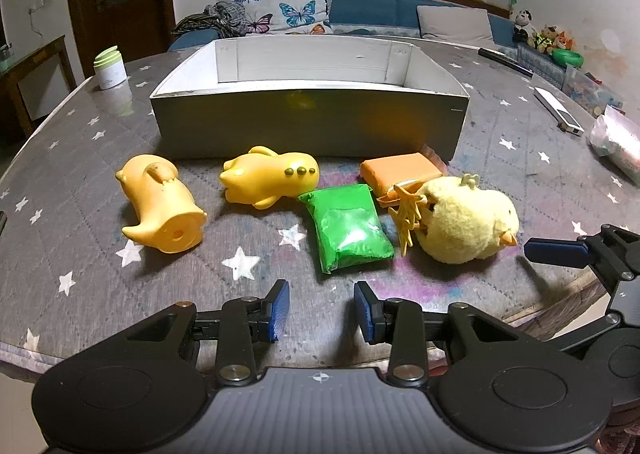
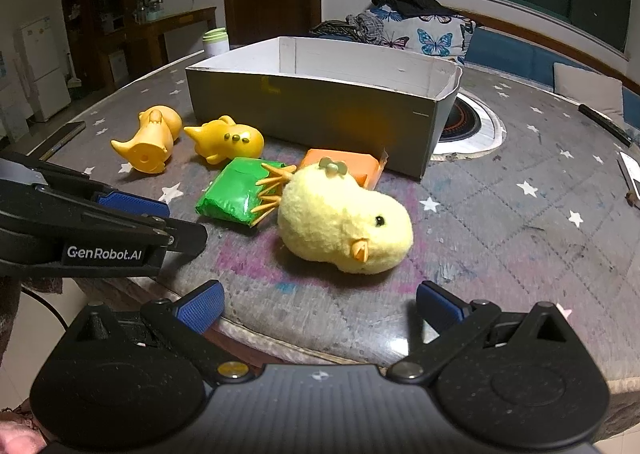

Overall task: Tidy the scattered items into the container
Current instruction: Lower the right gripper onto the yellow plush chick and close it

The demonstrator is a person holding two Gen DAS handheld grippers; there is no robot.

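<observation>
A: Nearest the lens, the left hand-held gripper (image 1: pixel 321 308) is hovering over the worktop's (image 1: pixel 80 174) near edge, its blue pads (image 1: pixel 280 304) standing apart with nothing between them.

B: And the right hand-held gripper (image 2: pixel 320 308) is sitting wider still, jaws well apart, nothing gripped, the plush chick (image 2: pixel 346 220) lying on its side just beyond it.

A: The chick's orange feet (image 1: pixel 406 214) are resting against the green packet (image 1: pixel 348 228), and an orange packet (image 1: pixel 400 174) is lying behind both, just beside the box wall.

B: Further left, two yellow rubber toys are lying tipped over: one with three dark dots (image 1: pixel 272 182), and the other showing its base hole (image 1: pixel 160 206).

A: The white cardboard box (image 1: pixel 308 122) is standing open behind the whole row; I'm not seeing anything inside it from these angles.

B: A green-lidded jar (image 1: pixel 110 70) is standing well apart at the far left.
</observation>
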